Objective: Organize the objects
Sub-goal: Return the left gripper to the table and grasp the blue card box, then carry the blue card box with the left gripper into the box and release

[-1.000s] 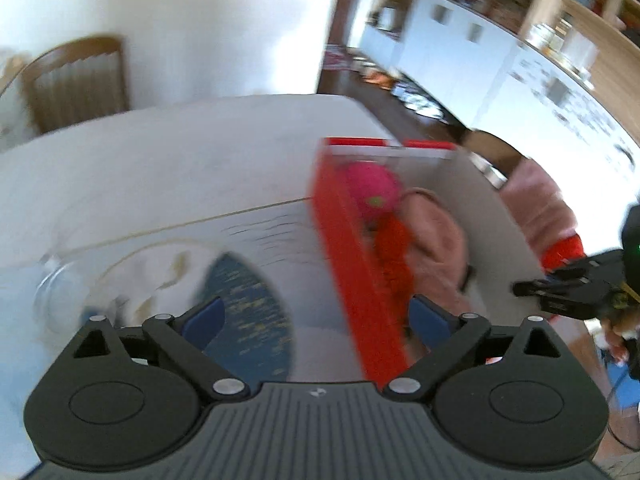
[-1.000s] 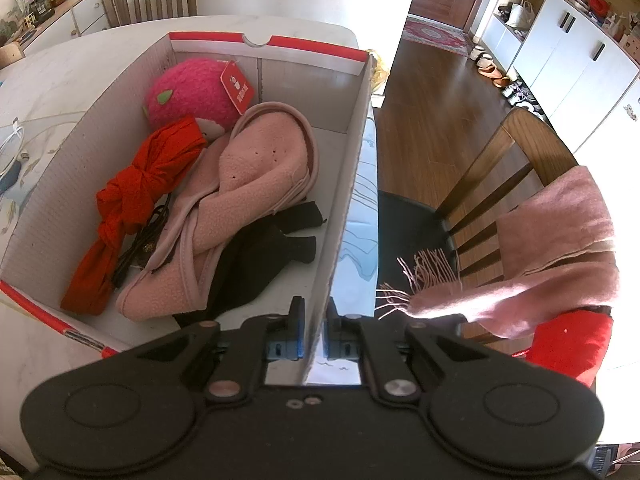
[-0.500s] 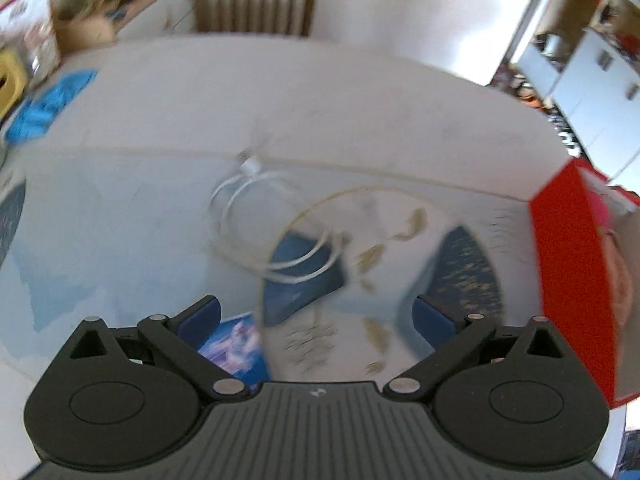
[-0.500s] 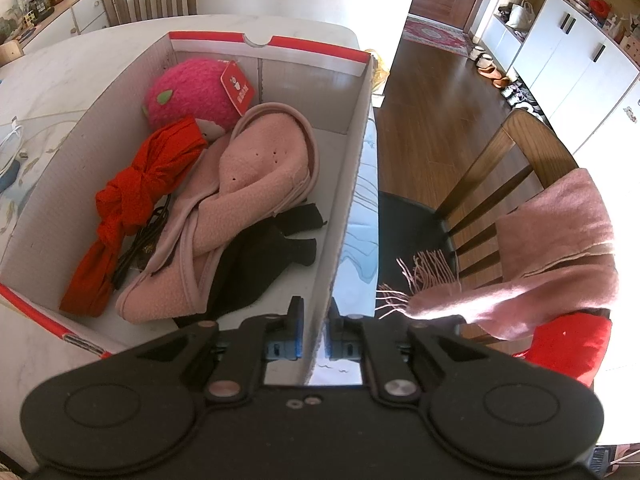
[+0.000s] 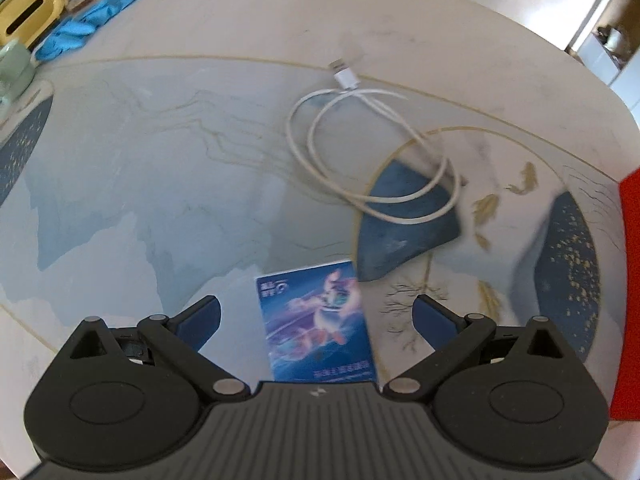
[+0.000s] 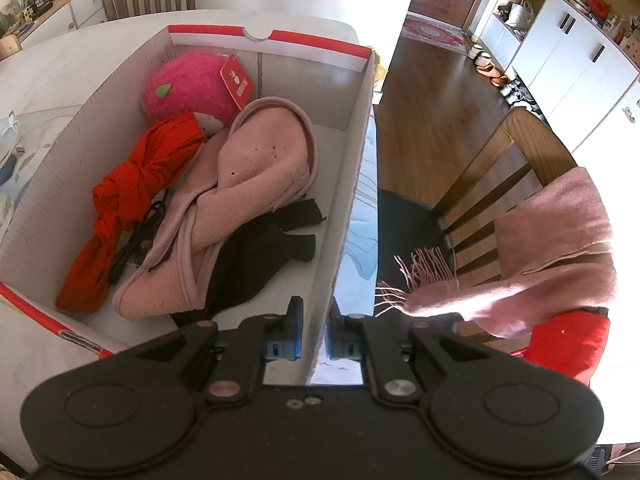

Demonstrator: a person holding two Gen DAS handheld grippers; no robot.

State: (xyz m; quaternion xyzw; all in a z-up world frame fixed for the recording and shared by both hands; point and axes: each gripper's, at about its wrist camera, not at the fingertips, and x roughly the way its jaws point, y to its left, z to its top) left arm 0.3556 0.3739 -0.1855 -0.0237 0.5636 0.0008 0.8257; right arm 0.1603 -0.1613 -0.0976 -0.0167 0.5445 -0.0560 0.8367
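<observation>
We see the left gripper point(image 5: 316, 316) tipped steeply down over the glossy marble-print table point(image 5: 160, 168), jaws spread wide, nothing held; the right gripper point(image 6: 314, 334) angles down likewise, pads clamped on the thin corrugated wall of the cardboard box point(image 6: 352, 184); inside, centre frame, a soft pink fleece garment point(image 6: 256, 200), a knotted red cloth point(image 6: 132, 188), a fuzzy magenta plush point(image 6: 192, 84); a coiled white cable point(image 5: 360, 144) lies upper centre; a flat glossy card point(image 5: 320, 328) sits between the left fingers, untouched.
</observation>
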